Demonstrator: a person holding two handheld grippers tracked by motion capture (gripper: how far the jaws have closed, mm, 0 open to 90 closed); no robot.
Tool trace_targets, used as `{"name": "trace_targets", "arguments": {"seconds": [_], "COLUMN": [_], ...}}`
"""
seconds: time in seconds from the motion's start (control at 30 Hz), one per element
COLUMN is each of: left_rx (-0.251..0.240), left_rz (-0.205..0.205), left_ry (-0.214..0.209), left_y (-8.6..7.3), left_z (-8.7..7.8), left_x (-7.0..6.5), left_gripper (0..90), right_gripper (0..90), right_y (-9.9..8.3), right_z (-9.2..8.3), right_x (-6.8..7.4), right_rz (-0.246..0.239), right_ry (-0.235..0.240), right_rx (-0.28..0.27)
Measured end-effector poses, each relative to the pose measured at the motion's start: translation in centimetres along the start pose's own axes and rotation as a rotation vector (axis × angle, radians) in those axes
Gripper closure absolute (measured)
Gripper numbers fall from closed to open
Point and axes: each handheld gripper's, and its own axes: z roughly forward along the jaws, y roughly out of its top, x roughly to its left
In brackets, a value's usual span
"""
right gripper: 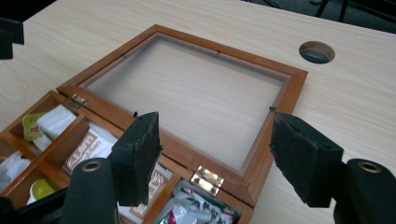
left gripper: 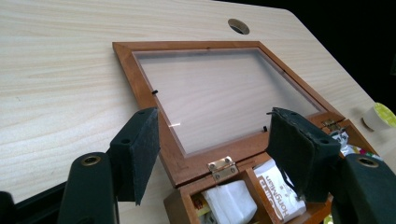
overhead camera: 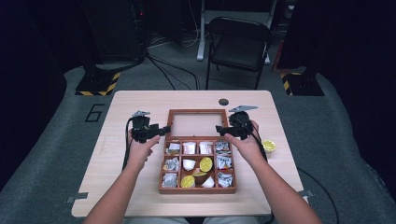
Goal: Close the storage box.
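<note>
Box: wooden compartment box (overhead camera: 197,187), mid-bench, glass lid (overhead camera: 195,124) flat open.
Left tongs (overhead camera: 163,130): mine, wide, empty.
Right tongs (overhead camera: 220,129): wide, empty.

Box: wooden compartment box (overhead camera: 197,189) — open, mid-table, holding sachets and small cups.
Lid: glass-paned lid (left gripper: 219,93) — hinged back, lying flat on the table.
</note>
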Motion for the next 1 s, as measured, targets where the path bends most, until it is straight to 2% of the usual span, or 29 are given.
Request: {"name": "trace_targets", "arguments": {"seconds": [0.03,0.27,0.33,0.4,0.5,0.53,0.6,0.67,0.73,0.77,0.83,0.87,1.0], "left_rx": [0.001,-0.004,-0.005,-0.001,0.004,0.011,0.015,0.019,0.028,0.027,0.043,0.046,0.052], "left_rz": [-0.005,-0.006,0.005,0.006,0.000,-0.009,-0.019,-0.027,-0.038,-0.039,-0.034,-0.024,-0.051], "left_ry": [0.004,0.001,0.001,-0.009,-0.006,-0.008,-0.011,-0.008,-0.009,-0.002,0.005,0.008,0.015], "left_y": [0.1,1.6,2.0,2.4,2.7,2.7,2.7,2.6,2.5,2.5,2.3,2.3,2.0], "left_z": [0.1,0.9,1.1,1.5,2.1,2.3,2.7,3.1,3.6,3.8,4.2,4.3,4.8], "left_x": [0.0,0.0,0.0,0.1,0.3,0.4,0.6,0.9,1.3,1.4,1.5,1.6,1.9], "left_gripper": [33.5,33.0,33.5,35.6,35.9,35.9,35.9,35.9,35.6,35.4,35.4,35.2,36.0], "right_gripper": [32.4,32.0,32.0,32.0,32.1,32.1,32.1,32.1,32.1,32.0,32.0,32.1,33.1], "right_y": [0.4,1.9,2.1,2.3,2.2,2.2,2.0,1.8,1.7,1.6,1.5,1.4,1.1], "right_z": [0.2,0.9,1.1,1.5,2.2,2.5,2.9,3.3,3.7,3.9,4.2,4.3,4.6], "right_x": [-0.2,-0.7,-0.7,-1.0,-1.4,-1.7,-1.8,-2.1,-2.2,-2.5,-2.5,-2.6,-2.8], "right_rz": [0.012,0.009,0.017,0.001,0.016,0.003,0.025,0.020,0.046,0.028,0.046,0.054,0.061], "right_ry": [-0.001,-0.007,-0.012,-0.017,-0.032,-0.031,-0.033,-0.031,-0.032,-0.037,-0.043,-0.046,-0.057], "right_rx": [0.001,-0.003,-0.004,-0.010,0.004,0.008,0.013,0.022,0.028,0.029,0.038,0.038,0.022]}}
